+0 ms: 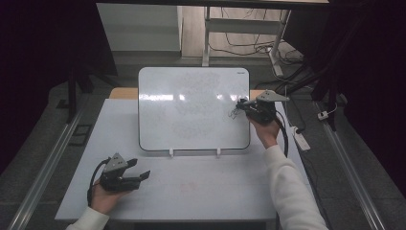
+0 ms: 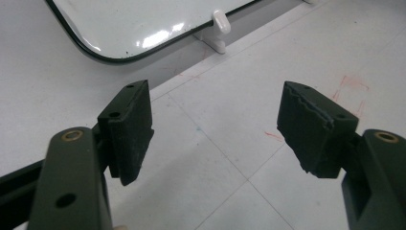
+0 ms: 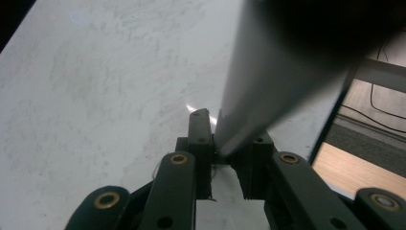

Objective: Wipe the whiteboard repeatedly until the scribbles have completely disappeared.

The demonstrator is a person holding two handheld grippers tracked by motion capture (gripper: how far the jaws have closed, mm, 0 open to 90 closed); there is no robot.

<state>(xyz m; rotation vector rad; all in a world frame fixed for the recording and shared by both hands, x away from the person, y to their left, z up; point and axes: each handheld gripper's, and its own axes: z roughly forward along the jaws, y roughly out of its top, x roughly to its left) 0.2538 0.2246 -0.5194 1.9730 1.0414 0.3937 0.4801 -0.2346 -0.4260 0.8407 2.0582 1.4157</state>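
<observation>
The right gripper (image 1: 243,106) is up at the right edge of the whiteboard (image 1: 191,100), and its jaws are pinching a pen (image 3: 268,72). In the right gripper view the pen looks big and blurry, and it rises up from between the jaws. The board stands tilted on two little white feet (image 1: 171,153) at the back of the table (image 1: 191,191). There is a small dark scribble (image 1: 233,113) on the board, right by the tip of that gripper. The rest of the board looks smeary and grey, with no clear writing. So the step in hand looks like drawing or writing on the board with the pen. The left gripper (image 1: 143,176) lies low on the table in the person's left hand (image 1: 103,196), well apart from the board. Its jaws are spread wide with nothing between them, and the left gripper view shows bare table with some faint red marks (image 2: 352,86). Next, I think the right hand needs to keep the pen tip pressed softly on the board and slide it along to make the line. It should not push too hard, or the board could tip back on its feet. The left gripper could hold the board's edge to keep it from moving.
</observation>
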